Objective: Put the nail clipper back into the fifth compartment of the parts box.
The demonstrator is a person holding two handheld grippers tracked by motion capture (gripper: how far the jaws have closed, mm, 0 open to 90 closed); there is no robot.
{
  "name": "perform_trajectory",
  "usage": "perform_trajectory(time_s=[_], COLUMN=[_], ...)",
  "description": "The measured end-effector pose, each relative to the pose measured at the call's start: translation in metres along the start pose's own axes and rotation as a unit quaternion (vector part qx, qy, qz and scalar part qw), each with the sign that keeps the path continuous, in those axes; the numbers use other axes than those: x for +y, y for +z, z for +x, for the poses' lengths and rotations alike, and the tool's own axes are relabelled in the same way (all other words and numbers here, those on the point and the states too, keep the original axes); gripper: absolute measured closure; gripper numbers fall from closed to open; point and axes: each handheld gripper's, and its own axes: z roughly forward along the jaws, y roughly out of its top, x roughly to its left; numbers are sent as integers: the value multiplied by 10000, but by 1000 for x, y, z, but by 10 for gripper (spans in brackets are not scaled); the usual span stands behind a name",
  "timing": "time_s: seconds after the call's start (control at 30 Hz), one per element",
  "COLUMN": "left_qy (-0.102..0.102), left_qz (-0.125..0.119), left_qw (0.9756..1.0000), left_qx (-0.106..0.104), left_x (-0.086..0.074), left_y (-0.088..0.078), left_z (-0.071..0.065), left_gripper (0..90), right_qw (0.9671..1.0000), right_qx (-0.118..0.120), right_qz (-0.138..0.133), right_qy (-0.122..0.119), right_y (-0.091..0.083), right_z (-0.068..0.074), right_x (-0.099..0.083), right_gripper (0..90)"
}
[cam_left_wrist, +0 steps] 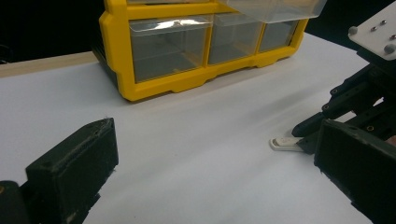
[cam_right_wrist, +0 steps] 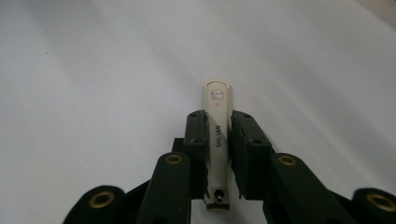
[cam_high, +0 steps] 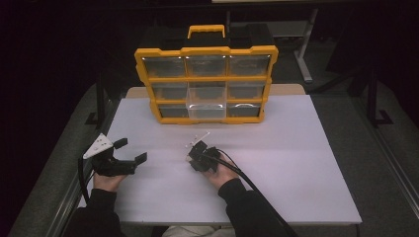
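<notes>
The nail clipper (cam_right_wrist: 218, 135) — small, rigid, smooth-sided and probably light, so likely to slip or twist unless pinched mid-body — lies on the white counter (cam_high: 296, 163), clamped across its narrow sides by the right hand-held gripper (cam_right_wrist: 218, 140) (the left hand-held gripper (cam_high: 131, 150) gapes empty), near the yellow drawer organizer (cam_high: 205, 84).

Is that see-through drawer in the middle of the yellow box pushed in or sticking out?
Sticking out. The middle drawer juts forward past the front of the yellow organizer, while its neighbours sit flush. It looks empty.
</notes>
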Motion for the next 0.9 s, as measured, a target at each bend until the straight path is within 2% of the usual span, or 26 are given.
perform_trajectory(time_s=[0.17,0.63,0.9], left_qy=[21,-33,-55], left_qz=[10,-16,-38], left_qw=[10000,10000,10000], left_qx=[7,-23,-36], left_x=[0,0,0], left_y=[1,0,0], left_z=[-1,0,1], left_gripper=[0,0,0], right_qw=[10000,9998,9991], right_qx=[24,181,300], right_qz=[30,-11,-271], right_qy=[-49,58,136], right_y=[-1,-3,-11], right_z=[0,0,-1], right_x=[0,1,2], right_gripper=[761,762,763])
